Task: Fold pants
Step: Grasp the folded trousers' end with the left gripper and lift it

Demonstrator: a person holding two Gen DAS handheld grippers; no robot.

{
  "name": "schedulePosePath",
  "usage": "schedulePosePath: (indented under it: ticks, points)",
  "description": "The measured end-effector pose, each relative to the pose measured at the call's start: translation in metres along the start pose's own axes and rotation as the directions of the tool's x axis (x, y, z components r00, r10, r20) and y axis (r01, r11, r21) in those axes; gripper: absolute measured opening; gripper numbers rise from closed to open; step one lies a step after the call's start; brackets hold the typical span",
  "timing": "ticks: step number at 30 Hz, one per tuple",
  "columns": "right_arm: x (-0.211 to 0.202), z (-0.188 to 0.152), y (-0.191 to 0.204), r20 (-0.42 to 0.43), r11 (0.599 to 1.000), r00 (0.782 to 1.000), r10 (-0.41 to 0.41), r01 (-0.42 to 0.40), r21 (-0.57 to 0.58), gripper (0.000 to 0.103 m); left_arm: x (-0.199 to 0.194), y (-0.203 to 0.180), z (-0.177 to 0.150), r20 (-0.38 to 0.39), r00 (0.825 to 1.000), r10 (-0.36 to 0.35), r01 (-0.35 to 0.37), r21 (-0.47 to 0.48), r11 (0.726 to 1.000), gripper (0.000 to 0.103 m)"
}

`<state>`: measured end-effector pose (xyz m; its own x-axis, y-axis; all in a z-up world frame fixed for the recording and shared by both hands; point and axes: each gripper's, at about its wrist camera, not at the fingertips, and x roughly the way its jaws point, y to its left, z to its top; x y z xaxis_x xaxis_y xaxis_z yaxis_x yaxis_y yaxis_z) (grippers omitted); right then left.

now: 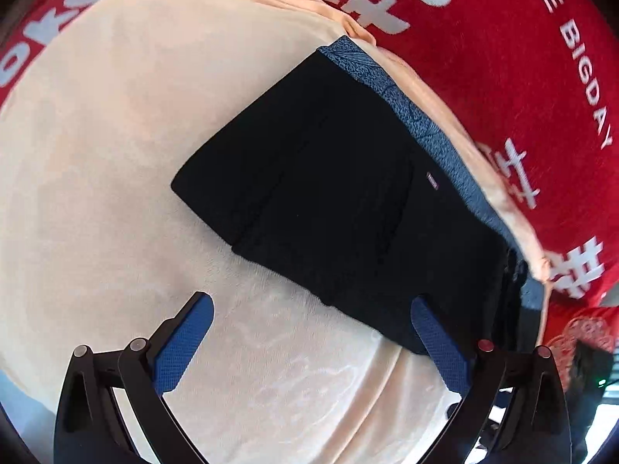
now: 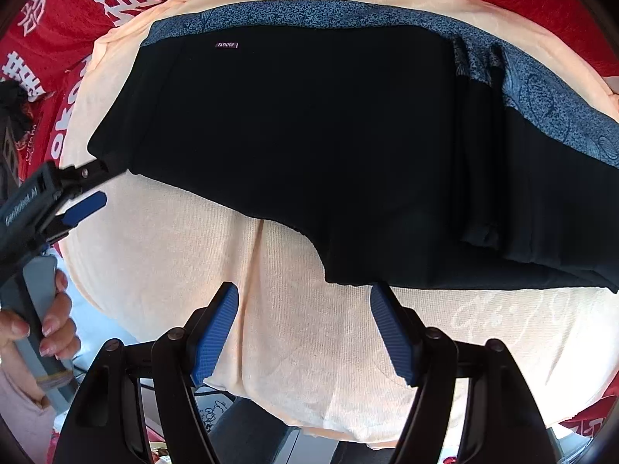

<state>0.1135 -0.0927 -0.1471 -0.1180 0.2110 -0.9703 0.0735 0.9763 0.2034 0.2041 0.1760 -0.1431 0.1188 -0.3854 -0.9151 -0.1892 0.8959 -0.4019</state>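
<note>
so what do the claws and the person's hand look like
Each claw, left and right, has black jointed arms with round rivets and textured blue finger pads. The left one's grey body carries white lettering. The hand has long pale polished nails and a pink sleeve.

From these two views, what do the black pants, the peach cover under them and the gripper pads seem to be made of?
Black pants: smooth matte woven or knit fabric, probably; too dark to tell the weave.
Peach cover: soft terry-like cloth, with visible fine loops and faint embossed patterns.
Gripper pads: blue ribbed rubber or plastic, probably, on black plastic-looking arms.
</note>
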Motion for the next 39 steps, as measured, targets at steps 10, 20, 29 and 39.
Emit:
schedulePosePath:
  ticks: [10,20,29,39]
  points:
    - [0.009,-0.001,0.000,-0.016,1.000,1.000,0.017,-0.017,0.014,0.074,0.011,0.009,0.014,0.102,0.977,-0.189,0.197,-0.075,0.978,0.102]
    - [0.007,0.001,-0.002,-0.013,1.000,1.000,0.023,-0.022,0.016,0.074,0.010,0.023,0.014,0.167,0.948,-0.273,0.288,-0.077,0.954,0.102]
    - [-0.003,0.000,0.002,0.010,1.000,1.000,0.014,-0.014,-0.006,0.074,0.000,0.005,0.021,0.231,0.893,-0.387,0.405,-0.034,0.914,0.102]
    - [-0.032,0.020,0.003,0.085,0.997,0.996,-0.010,0.015,-0.069,0.074,0.025,-0.016,0.032,0.186,0.978,-0.097,0.109,-0.059,0.992,0.062]
